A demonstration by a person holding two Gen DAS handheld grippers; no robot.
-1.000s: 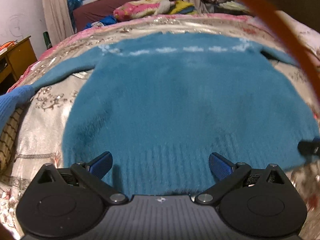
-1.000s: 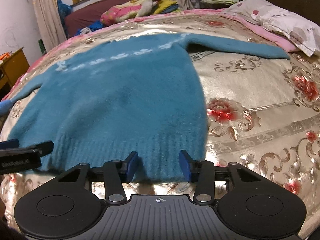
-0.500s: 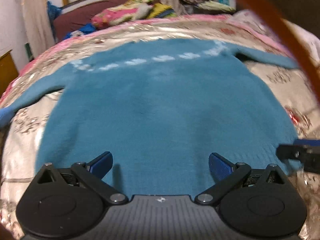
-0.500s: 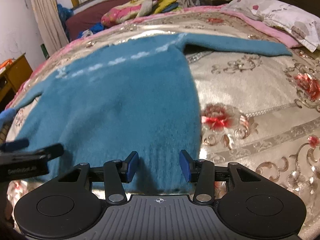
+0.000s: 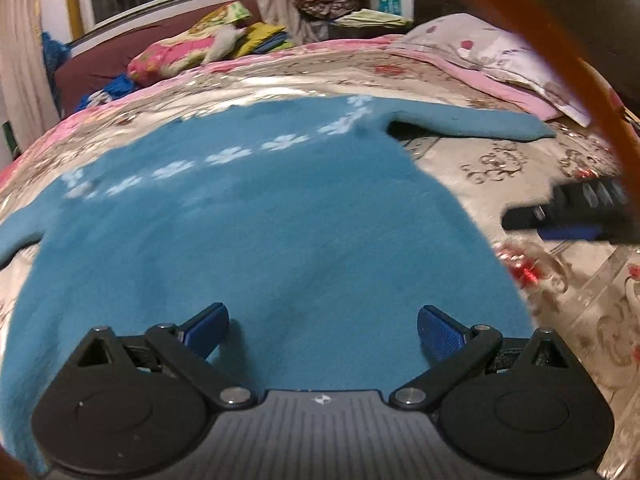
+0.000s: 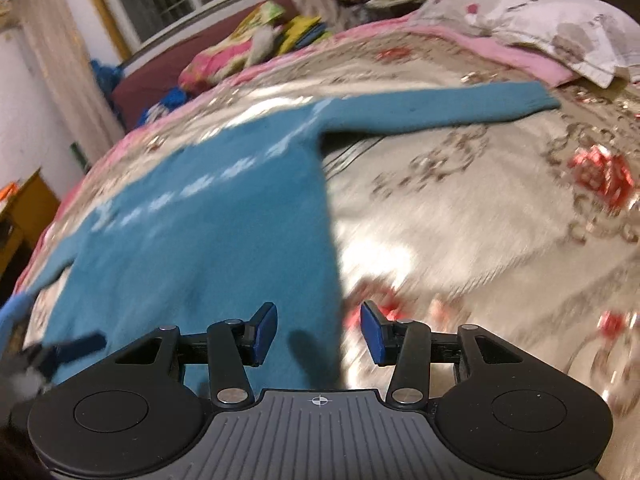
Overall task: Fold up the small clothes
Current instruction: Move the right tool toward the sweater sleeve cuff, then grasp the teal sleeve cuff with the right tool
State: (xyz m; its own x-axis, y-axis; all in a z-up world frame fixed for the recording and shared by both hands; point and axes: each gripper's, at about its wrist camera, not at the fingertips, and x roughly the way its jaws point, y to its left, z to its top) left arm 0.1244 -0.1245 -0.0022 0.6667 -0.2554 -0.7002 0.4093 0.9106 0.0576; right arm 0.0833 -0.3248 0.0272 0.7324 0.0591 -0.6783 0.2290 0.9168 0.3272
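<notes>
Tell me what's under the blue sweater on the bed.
The blue sweater lies flat on a shiny floral bedspread, which shows all around its body and sleeves. Whatever is directly beneath the knit is covered; no bulge suggests anything else there.

- The left gripper (image 5: pixel 323 330) is held with its fingers (image 5: pixel 438 335) spread wide, nothing clamped.
- The right gripper (image 6: pixel 319 334) is held parted, narrower; seen at 3 o'clock from the left wrist.

A bed (image 5: pixel 500 160) with a shiny floral cover carries a blue sweater (image 5: pixel 260 240) spread flat, and a pillow (image 6: pixel 552 20) at its far right.
</notes>
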